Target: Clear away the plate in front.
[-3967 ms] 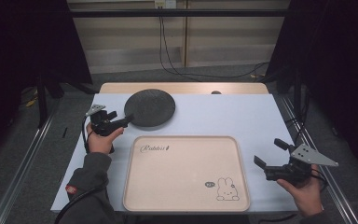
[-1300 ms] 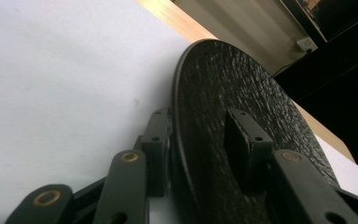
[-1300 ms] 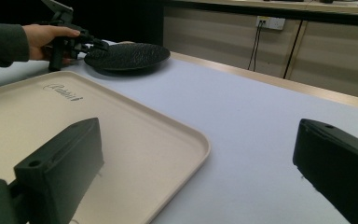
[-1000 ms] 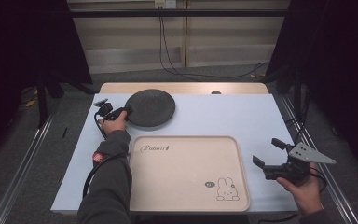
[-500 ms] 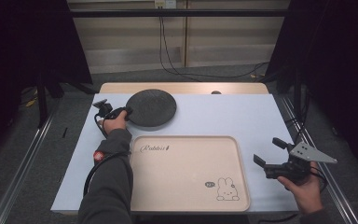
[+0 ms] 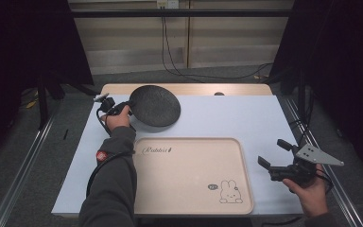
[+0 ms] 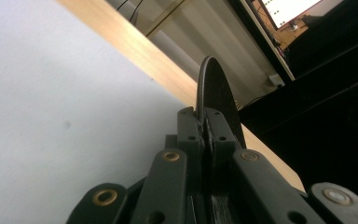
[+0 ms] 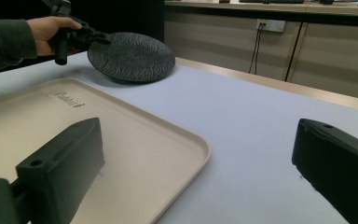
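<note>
Nearest the person, high view: beige tray (image 6: 189, 198) w/ a small rabbit drawing (image 6: 230, 193) at its near right corner and script lettering (image 6: 157, 150) at the far left; near edge sits close to the table's front. Tray is bare otherwise. Lettering too small to read for certain.

Right gripper (image 6: 275, 155) sits at the tray's right side, over the white table (image 6: 236, 118), held by the right hand (image 6: 308, 189), which is partly cut off by the frame bottom. Jaws stand wide apart w/ nothing between them; right gripper view shows both black jaws w/ open table and the tray's corner (image 8: 186, 149) in the gap.

Left forearm in a dark sleeve (image 6: 113, 189) crosses the tray's left edge and hides part of it. Left hand (image 6: 118, 118) holds the left gripper (image 6: 126, 108) beyond the tray's far left corner.

Farther: dark round plate (image 6: 156, 105) near the table's far edge. Left gripper's jaws are pinched on its left rim; left gripper view shows the plate (image 7: 216, 98) edge-on between the closed jaws. In the right gripper view the plate (image 8: 133, 56) is tilted, gripped side raised, far side seems to rest on the table – contact hard to confirm.
</note>
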A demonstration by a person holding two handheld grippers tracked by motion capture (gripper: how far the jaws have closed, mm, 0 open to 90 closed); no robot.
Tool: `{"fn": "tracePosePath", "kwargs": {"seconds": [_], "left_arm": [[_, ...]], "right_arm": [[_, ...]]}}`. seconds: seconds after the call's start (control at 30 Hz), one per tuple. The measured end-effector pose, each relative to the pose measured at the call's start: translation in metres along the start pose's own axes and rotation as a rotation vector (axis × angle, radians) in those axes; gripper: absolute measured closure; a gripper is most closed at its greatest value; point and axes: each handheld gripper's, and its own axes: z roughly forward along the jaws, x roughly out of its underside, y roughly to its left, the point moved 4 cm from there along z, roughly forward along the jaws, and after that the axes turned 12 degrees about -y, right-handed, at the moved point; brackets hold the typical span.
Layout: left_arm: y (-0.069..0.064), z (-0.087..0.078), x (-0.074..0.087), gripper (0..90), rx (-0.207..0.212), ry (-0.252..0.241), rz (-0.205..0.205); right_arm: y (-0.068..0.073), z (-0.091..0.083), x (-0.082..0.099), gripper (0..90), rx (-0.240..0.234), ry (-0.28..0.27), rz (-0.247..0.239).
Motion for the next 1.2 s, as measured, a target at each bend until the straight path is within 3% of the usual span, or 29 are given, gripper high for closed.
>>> {"fn": "tracePosePath", "kwargs": {"seconds": [0.07,0.17,0.23,0.27,0.43,0.5,0.6,0.63,0.73,0.8,1.0,1.2], "left_arm": [[-0.004,0.001,-0.001,86.9,0.003,-0.006,-0.006],[-0.005,0.000,-0.003,86.9,0.023,0.014,0.041],[-0.012,0.002,-0.004,86.8,0.020,-0.004,0.019],[-0.012,0.002,-0.005,86.7,0.020,0.013,0.044],[-0.018,0.003,-0.008,85.9,0.021,0.027,0.013],[-0.019,0.003,-0.010,85.9,0.021,0.066,0.044],[-0.022,0.003,-0.011,85.9,0.025,0.078,0.047],[-0.024,0.003,-0.012,85.6,0.016,0.072,0.024],[-0.026,0.001,-0.016,85.4,0.019,0.084,0.055],[-0.028,0.000,-0.018,85.5,0.011,0.087,0.044],[-0.035,-0.006,-0.026,85.7,0.058,0.085,0.017],[-0.043,-0.015,-0.033,85.6,0.090,0.087,0.016]], "right_arm": [[0.000,-0.001,0.000,1.6,-0.004,-0.003,0.009],[0.000,0.000,-0.001,1.4,-0.010,-0.007,0.014],[0.000,0.000,-0.001,1.2,-0.007,-0.006,0.017],[0.000,0.000,0.000,1.2,-0.005,-0.004,0.014],[0.001,0.000,0.000,0.0,-0.016,-0.004,0.006],[0.001,0.000,0.000,0.0,-0.013,-0.006,0.012],[0.000,-0.001,-0.001,0.0,-0.012,-0.015,0.012],[0.000,-0.001,-0.001,0.0,-0.012,-0.012,0.015],[0.001,0.000,0.000,0.0,-0.016,-0.008,0.009],[0.002,0.000,0.000,0.0,-0.019,-0.012,0.012],[0.001,-0.002,-0.001,0.0,-0.018,-0.020,0.014],[0.000,-0.003,-0.002,0.0,-0.021,-0.027,0.014]]}}
